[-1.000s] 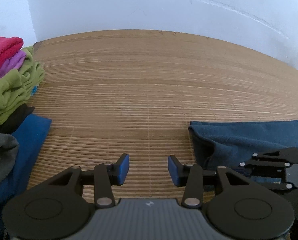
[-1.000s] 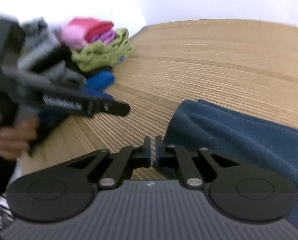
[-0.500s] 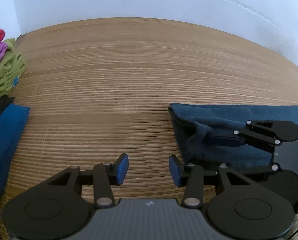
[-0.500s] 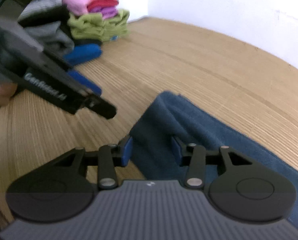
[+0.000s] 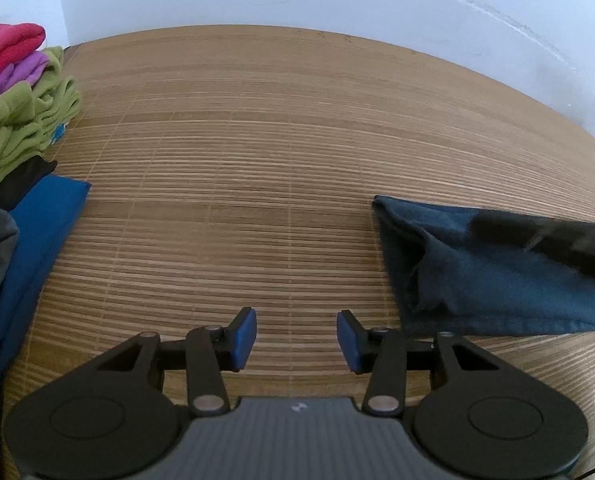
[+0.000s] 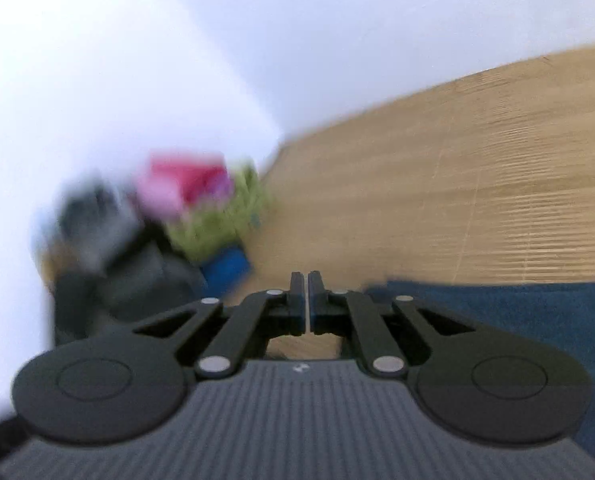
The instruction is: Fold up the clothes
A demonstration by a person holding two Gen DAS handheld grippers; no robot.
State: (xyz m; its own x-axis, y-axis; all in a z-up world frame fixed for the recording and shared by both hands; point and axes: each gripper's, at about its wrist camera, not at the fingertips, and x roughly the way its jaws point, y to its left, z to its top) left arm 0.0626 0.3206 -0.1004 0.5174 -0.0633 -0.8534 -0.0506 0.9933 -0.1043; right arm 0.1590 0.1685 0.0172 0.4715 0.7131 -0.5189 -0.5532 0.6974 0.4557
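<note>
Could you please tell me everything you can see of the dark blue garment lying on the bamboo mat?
The dark blue garment is a soft, fleece-like cloth lying flat on the bamboo mat, folded into a long band that runs off the frame's right edge. Its left end is a doubled, slightly puckered edge with a loose flap. A blurred dark shape crosses its far side. It lies right of the open left gripper, which does not touch it. In the right wrist view it lies beside the shut right gripper; contact cannot be told.

Dark blue garment lies flat on bamboo mat, partly folded, layered edge and loose crease at its left end. Folded clothes pile stacked at mat's far-left edge: pink, purple, green, black, grey, blue.
</note>
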